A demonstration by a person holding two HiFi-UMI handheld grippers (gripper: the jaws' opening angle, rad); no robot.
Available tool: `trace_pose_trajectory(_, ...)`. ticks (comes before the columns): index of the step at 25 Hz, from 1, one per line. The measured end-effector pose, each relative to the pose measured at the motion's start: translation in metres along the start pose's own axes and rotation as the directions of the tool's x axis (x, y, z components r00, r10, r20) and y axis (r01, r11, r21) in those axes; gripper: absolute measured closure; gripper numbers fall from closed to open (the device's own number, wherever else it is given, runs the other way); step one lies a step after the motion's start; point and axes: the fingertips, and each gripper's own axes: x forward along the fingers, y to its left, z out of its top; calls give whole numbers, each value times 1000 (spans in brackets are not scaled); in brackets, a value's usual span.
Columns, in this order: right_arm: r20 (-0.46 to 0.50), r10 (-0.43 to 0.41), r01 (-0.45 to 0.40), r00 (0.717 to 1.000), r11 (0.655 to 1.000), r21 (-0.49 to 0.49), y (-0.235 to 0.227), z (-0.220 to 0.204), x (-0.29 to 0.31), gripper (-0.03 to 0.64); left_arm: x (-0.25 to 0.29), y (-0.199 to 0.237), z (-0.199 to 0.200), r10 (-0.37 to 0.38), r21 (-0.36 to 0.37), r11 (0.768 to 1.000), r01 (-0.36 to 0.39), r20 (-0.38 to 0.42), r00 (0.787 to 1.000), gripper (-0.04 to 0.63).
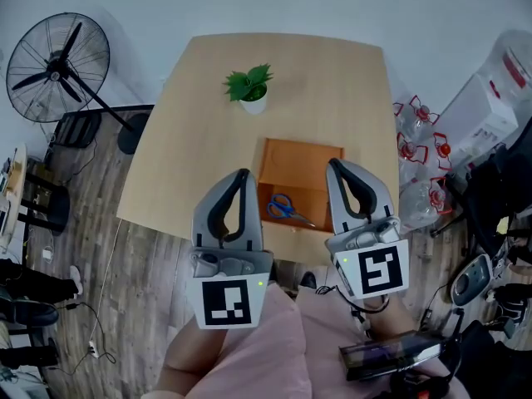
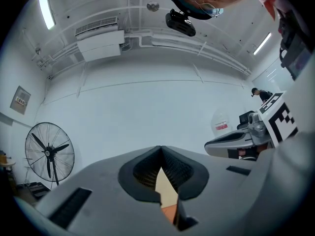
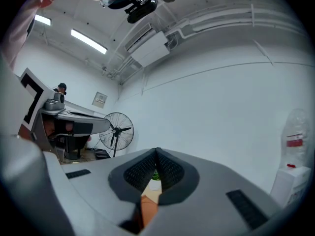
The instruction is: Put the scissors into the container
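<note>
A light wooden table (image 1: 191,140) stands on a grey plank floor (image 1: 125,289). On its top sits a small green plant in a white pot (image 1: 249,87). An open orange container (image 1: 299,166) rests near the plant, slightly to its right, reaching the table edge farthest from the plant.

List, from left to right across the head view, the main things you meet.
Standing fan → left gripper → scissors → right gripper → plastic bottles.
</note>
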Motion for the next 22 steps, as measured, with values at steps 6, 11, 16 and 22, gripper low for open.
trace_pose_trajectory(6,-15,15,-15,1000,1000,-21,4,-2,1,615,-1,0,-5,-2,-18,1000,2,-14,1000,591)
trace_pose_trajectory(11,-13,27,-28,1000,1000,-12,8,-3,3,615,-1,1,-6,1,-27,1000,-1,-11,1000,591)
trace_pose_trajectory(16,-31,36,-36,999,999,-7,10,-7,5,615,0,2,-8,-2,-25,1000,1,-18,1000,591)
trace_pose_trajectory(22,-8,38,-38,999,999,-5,12,-3,8,615,-1,4,-8,-3,-24,1000,3,-16,1000,591)
